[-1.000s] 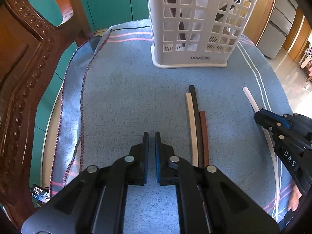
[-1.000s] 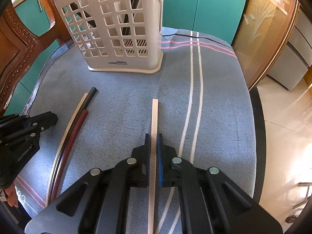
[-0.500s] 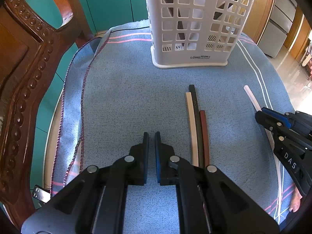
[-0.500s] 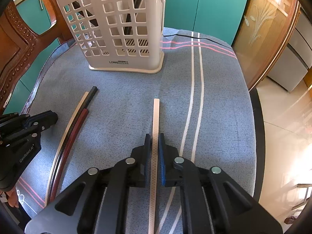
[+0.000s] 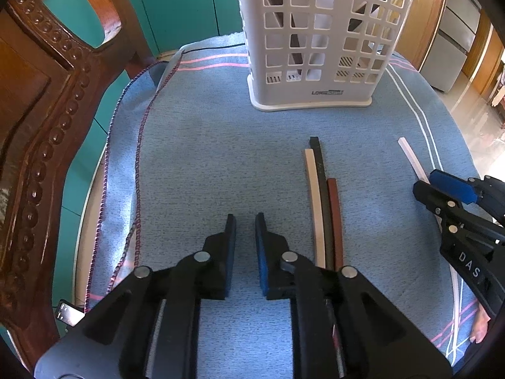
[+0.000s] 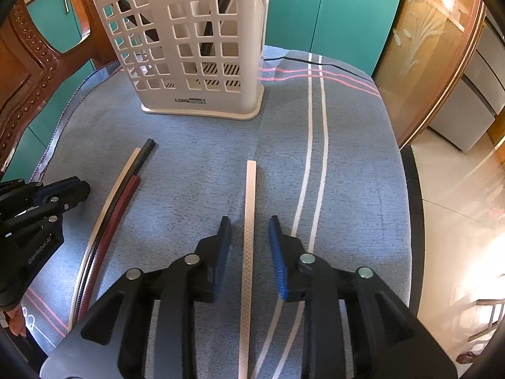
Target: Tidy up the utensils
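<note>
So here's where we're at: our right gripper [image 6: 249, 225] has just been opening its fingers [image 6: 223, 240], and the white chopstick [image 6: 249, 208] lies flat on the tabletop [image 6: 195, 164] between them, with a gap on both sides, so nothing's pinching it. Our left gripper [image 5: 245, 224] has been opening a bit too; its fingers [image 5: 229, 233] are slightly spread over bare blue cloth with nothing between them. Just to the right of it, three more chopsticks lie side by side, touching: a cream one [image 5: 314, 189], a black one [image 5: 322, 189] and a reddish-brown one [image 5: 335, 208]. The white slotted basket [image 5: 315, 47] stands upright at the far end of the tabletop, well apart from all four, with some dark sticks already leaning inside. A carved wooden chair [image 5: 38, 110] sits off to the left.
</note>
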A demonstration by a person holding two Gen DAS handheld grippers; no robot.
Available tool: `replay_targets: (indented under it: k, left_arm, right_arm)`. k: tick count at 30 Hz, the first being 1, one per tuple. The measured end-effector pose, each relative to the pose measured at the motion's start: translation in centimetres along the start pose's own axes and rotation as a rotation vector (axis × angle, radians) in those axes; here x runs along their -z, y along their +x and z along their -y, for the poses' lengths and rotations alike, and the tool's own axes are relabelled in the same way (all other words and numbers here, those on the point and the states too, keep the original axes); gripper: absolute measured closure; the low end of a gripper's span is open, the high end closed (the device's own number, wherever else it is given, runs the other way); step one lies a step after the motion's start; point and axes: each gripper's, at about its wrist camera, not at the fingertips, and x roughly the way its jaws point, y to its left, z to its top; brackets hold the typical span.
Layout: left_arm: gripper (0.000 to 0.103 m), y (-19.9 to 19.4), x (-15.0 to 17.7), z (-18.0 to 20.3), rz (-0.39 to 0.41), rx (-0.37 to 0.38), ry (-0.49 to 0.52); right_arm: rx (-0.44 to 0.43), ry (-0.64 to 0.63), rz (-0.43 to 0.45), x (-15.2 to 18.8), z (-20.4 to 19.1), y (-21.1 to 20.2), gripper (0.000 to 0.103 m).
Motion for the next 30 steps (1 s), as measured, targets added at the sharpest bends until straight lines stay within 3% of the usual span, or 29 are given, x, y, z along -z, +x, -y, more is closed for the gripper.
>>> replay_targets:
  k: [8,30]
  left_arm:
    - [0.08,0.09,-0.02,-0.25,0.001,-0.012,-0.005]
    - [0.074,0.06,0.05,-0.19,0.002,-0.028,-0.01]
  right_arm:
    - [0.007,0.002,0.002,-0.07,0.12,0.08,0.07]
    - [0.035,-0.006,0.009,-0.07,0.08,0.04,0.062]
